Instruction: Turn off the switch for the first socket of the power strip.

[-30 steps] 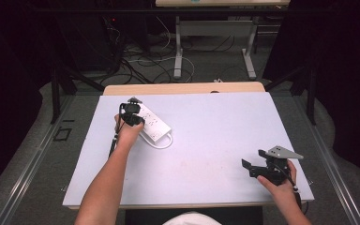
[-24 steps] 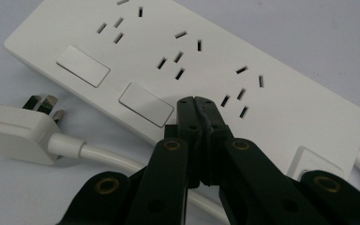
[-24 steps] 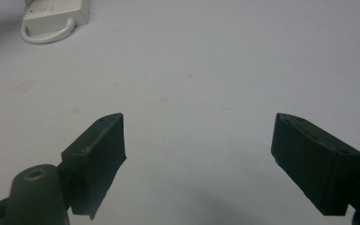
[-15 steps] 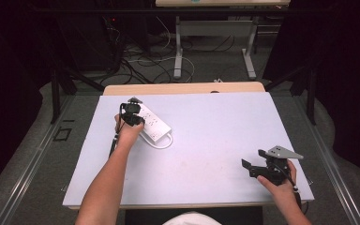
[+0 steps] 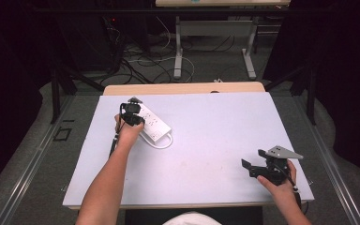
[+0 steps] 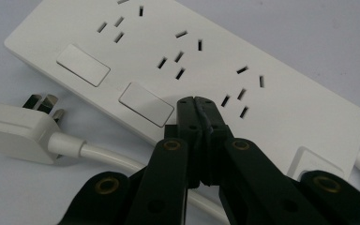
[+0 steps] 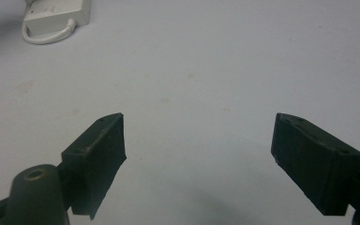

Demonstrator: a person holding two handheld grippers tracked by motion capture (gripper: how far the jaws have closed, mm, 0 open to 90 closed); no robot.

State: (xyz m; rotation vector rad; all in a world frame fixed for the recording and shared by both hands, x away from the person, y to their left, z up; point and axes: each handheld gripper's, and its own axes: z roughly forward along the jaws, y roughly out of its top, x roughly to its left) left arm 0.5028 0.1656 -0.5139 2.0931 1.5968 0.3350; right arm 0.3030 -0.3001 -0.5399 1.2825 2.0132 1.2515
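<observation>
1. Dark floor with loose cables surrounds the pale bench (image 5: 206,140), which takes up the middle of the high view.

2. At upper left of the bench lies a white power strip (image 5: 152,125), its cord looping off the near end. In the left gripper view the strip (image 6: 206,65) runs from upper left to lower right, with two rocker switches (image 6: 146,104) along its near edge, and its plug (image 6: 16,129) lies on the bench at left.

3. Left gripper (image 5: 132,116): it hangs just over the strip. In its own view the left gripper (image 6: 196,104) has its jaws pressed together with nothing between them, and the tips sit over the strip's top face just right of the nearer switch. Whether they touch the plastic I cannot tell.

4. Judging the step as pressing that switch with the closed tips: slide slightly toward the rocker, come down square on its raised half, and push straight so the strip does not skid or tip.

5. Right gripper (image 5: 267,169): at lower right of the high view, well apart from the strip. In its own view the right gripper (image 7: 199,159) stands wide open over bare bench, holding nothing, with the strip's end (image 7: 58,14) far off at upper left.
</observation>
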